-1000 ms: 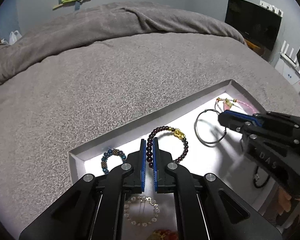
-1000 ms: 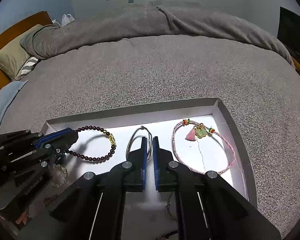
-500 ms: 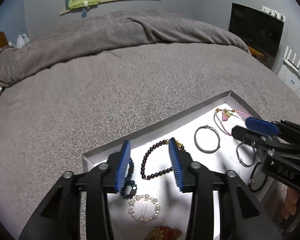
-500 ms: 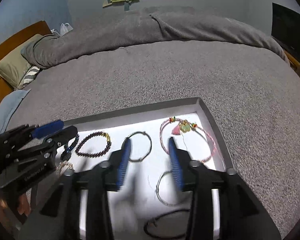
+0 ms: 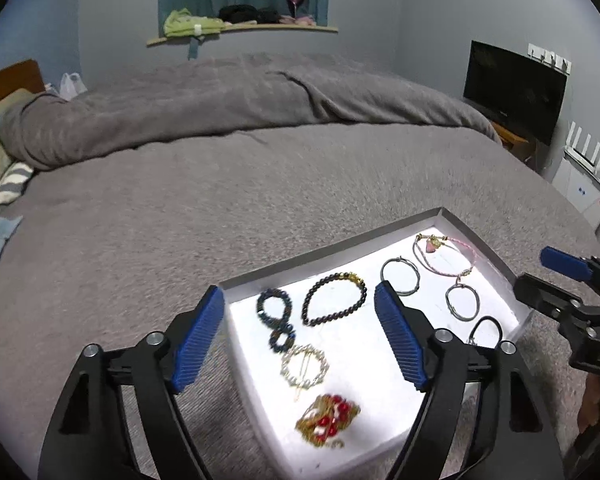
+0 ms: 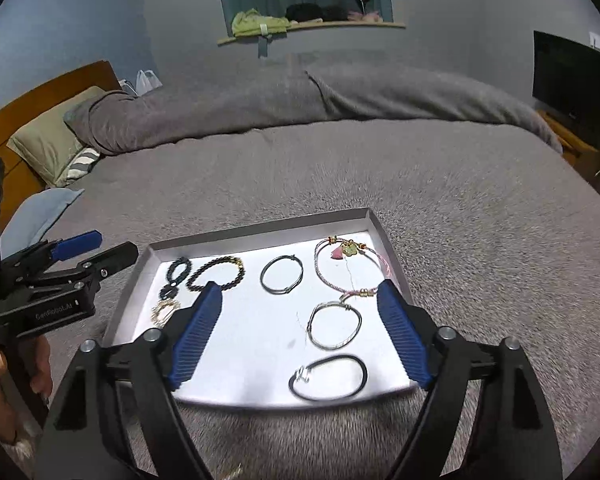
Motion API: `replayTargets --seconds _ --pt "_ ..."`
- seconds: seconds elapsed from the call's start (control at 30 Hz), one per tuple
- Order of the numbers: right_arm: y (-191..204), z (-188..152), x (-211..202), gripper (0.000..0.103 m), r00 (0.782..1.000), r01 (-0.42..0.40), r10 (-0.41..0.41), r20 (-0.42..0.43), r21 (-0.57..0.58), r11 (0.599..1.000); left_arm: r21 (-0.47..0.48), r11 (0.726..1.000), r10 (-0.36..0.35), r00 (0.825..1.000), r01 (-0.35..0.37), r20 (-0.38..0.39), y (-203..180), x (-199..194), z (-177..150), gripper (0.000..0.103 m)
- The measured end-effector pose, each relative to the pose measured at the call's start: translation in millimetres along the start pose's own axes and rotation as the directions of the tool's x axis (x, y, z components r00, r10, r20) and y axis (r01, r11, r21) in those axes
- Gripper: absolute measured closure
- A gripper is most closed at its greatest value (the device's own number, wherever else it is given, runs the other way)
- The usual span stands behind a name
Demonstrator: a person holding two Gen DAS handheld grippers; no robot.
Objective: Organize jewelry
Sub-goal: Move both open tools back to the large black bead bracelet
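Note:
A shallow white tray (image 5: 328, 251) (image 6: 260, 236) lies on the grey bed. In it lie a dark beaded bracelet (image 5: 334, 298) (image 6: 217, 273), a blue beaded bracelet (image 5: 275, 312), a pearl ring piece (image 5: 305, 365), a red and gold piece (image 5: 327, 420), a pink cord bracelet (image 5: 446, 254) (image 6: 350, 266), two wire bangles (image 6: 282, 274) (image 6: 334, 325) and a black band (image 6: 329, 376). My left gripper (image 5: 300, 336) is open and empty above the tray's near left part. My right gripper (image 6: 300, 340) is open and empty above the tray's near edge.
The grey blanket (image 5: 220, 184) covers the bed around the tray. Pillows (image 6: 48, 144) and a wooden headboard (image 6: 40, 96) are at the far left. A dark TV (image 5: 516, 84) stands at the right. A window shelf (image 5: 240, 28) holds clothes.
Both grippers went from shut to wide open and pulled back and up from the tray. More of the tray and its jewelry now shows.

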State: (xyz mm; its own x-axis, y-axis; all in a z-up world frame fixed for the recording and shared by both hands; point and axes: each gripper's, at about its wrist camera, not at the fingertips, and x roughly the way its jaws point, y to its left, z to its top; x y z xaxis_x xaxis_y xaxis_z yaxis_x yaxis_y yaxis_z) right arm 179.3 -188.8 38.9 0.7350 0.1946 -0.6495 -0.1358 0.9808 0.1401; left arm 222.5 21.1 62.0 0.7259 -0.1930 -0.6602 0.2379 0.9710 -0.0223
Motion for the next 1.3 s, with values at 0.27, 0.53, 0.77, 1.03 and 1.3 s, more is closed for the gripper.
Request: replayTargets --seconds 0.27,0.53,0.77,1.03,1.3 --pt "4 -25 -41 0.006 0.998 0.035 -0.034 0.044 -0.031 0.999 -0.012 1.000 0.020 1.000 -0.020 0.023 2 -43 -14 0.014" --pt "4 -49 -72 0.005 0.995 0.075 -0.071 0.066 -0.061 0.995 -0.016 0.998 0.063 0.998 -0.063 0.019 6 -82 -41 0.011" --pt "7 -68 -87 0.005 0.998 0.044 -0.042 0.045 -0.047 0.998 -0.006 0.994 0.110 0.994 -0.110 0.023 3 -106 -60 0.011" --pt "3 -90 -93 0.005 0.999 0.050 -0.049 0.023 -0.047 0.998 -0.004 0.996 0.089 0.996 -0.089 0.002 -7 -120 -88 0.010" --pt "1 -103 -83 0.005 0.999 0.030 -0.032 -0.023 -0.053 0.998 0.010 0.993 0.116 0.993 -0.115 -0.036 -17 -116 -115 0.010"
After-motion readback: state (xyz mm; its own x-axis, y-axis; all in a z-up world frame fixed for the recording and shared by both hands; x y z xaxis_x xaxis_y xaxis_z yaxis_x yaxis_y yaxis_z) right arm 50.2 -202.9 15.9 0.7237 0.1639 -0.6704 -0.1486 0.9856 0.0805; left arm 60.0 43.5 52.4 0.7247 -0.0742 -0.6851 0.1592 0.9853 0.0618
